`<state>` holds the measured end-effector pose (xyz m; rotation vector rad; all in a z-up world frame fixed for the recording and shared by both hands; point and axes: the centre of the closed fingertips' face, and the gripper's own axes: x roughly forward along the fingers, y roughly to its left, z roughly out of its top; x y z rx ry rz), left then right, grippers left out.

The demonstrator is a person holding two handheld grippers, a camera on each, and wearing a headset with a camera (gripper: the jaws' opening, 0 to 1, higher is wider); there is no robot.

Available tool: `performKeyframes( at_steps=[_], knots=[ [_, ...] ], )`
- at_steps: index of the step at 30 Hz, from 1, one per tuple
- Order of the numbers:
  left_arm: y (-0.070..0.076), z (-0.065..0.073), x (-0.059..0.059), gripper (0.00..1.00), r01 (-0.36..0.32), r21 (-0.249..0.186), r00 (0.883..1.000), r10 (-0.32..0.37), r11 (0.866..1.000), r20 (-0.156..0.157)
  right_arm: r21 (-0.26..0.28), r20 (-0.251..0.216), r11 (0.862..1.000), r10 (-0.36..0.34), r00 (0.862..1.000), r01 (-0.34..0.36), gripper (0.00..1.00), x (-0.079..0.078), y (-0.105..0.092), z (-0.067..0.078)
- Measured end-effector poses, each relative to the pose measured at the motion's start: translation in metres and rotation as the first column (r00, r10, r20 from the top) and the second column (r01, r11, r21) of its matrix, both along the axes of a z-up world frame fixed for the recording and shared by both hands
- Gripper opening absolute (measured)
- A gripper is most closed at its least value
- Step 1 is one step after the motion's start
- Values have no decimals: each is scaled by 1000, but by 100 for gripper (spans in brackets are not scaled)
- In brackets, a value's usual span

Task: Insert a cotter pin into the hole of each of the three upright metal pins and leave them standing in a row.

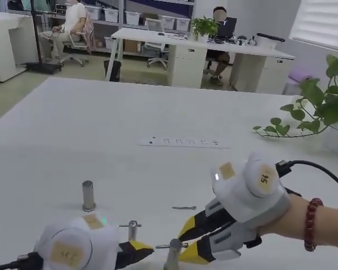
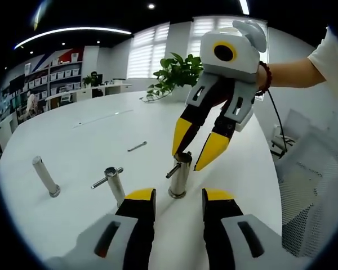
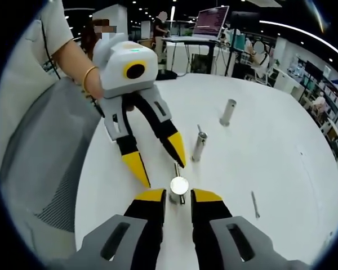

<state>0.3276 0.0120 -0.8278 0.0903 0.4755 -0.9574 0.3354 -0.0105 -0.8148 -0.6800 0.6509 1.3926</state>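
Observation:
Three upright metal pins stand in a row on the white table. The nearest pin has a cotter pin through its top. A cotter pin also crosses the middle pin. The far pin is bare. A loose cotter pin lies flat behind them. My right gripper is open, its tips on either side of the nearest pin's top. My left gripper is open just short of that pin.
A white power strip lies further back on the table. A leafy plant stands at the right edge. Desks, chairs and seated people are in the room beyond.

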Motion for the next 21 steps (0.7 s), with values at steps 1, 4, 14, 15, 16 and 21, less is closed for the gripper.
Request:
performKeyframes(
  at_steps=[1,4,14,15,16,21],
  knots=[
    [1,1,-1,33,0,-5,1000,0,1000,-1,8,-2,1000,-2,1000,2,19,0,2,0],
    [3,4,-3,35,-1,-16,1000,1,1000,-1,21,-6,1000,-3,1000,3,19,0,5,1],
    [12,18,-10,40,-6,-42,1000,7,999,23,23,-3,1000,6,1000,-6,18,1,12,-4],
    [13,19,-11,40,-8,-44,1000,9,999,24,24,-1,1000,6,1000,-6,18,1,12,-4],
    [14,19,-11,40,-8,-44,1000,9,999,26,22,1,1000,7,1000,-7,18,2,12,-4],
    [17,27,-14,42,-7,-55,999,10,998,43,24,-3,1000,9,1000,-9,16,2,12,-5]
  ],
)
